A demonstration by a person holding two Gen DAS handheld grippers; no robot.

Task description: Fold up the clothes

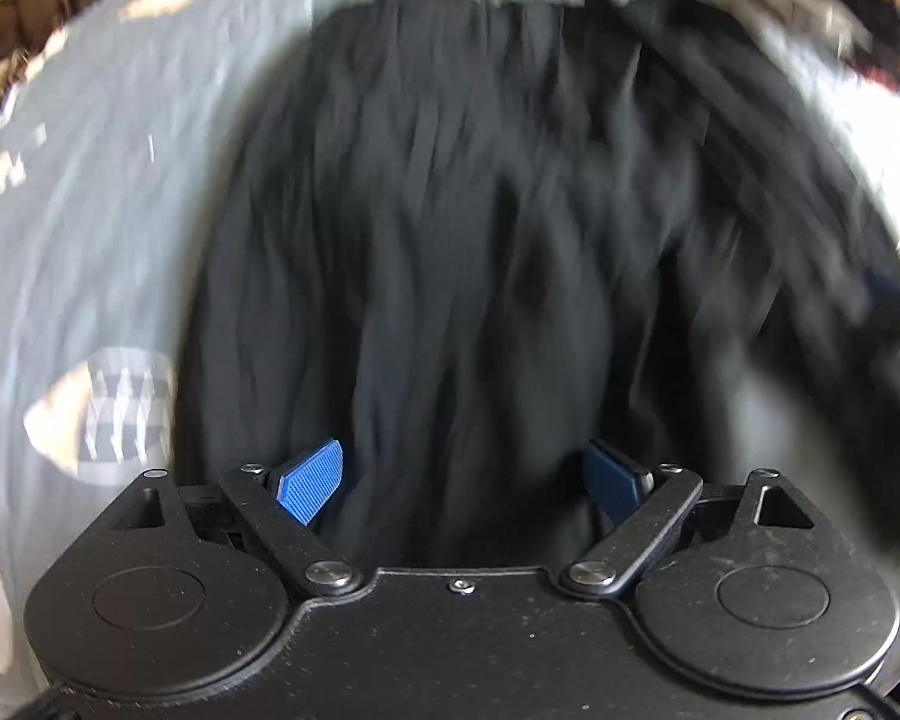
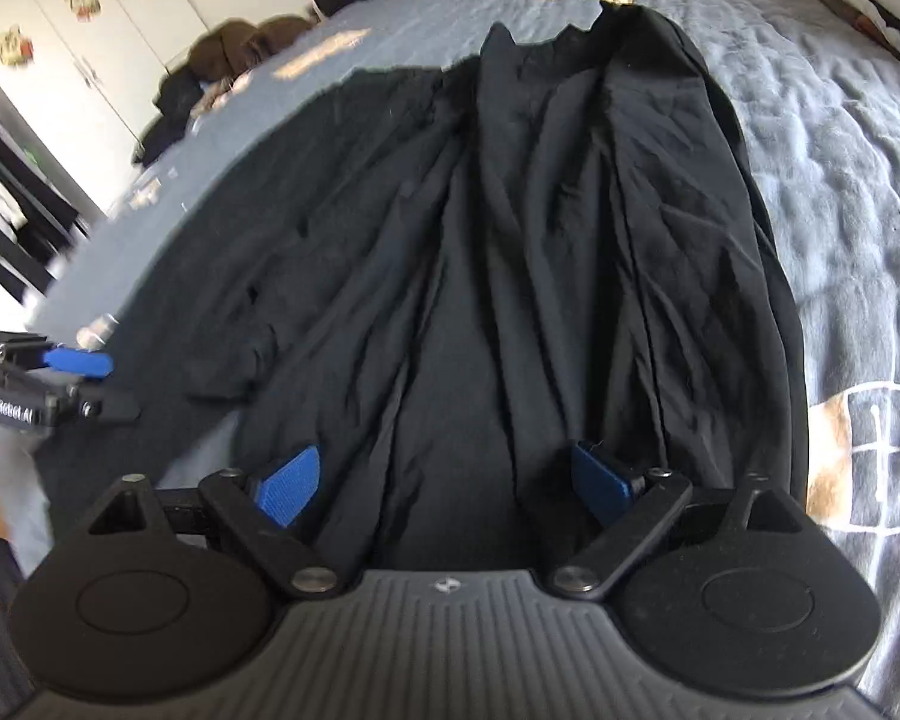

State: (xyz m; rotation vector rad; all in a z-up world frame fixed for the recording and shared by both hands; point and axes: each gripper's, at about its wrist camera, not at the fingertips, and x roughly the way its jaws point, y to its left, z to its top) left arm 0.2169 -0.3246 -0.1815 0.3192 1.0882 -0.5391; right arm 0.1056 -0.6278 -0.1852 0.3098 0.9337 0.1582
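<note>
a black garment [image 2: 528, 252] lies spread along the bed [image 2: 840, 192], rumpled into long creases, its near end under both tools and its far end toward the bed's far edge. the right gripper [image 2: 444, 480] hangs over that near end with its blue pads [image 2: 291, 483] wide apart, cloth between them but nothing pinched. the left gripper [image 1: 462, 477] is likewise spread wide over the same dark cloth, holding nothing; its view is blurred. the fabric looks thin, light and limp, so it should bunch and slide easily. i'd take it at the near hem, one corner per gripper, pinching a single layer.
</note>
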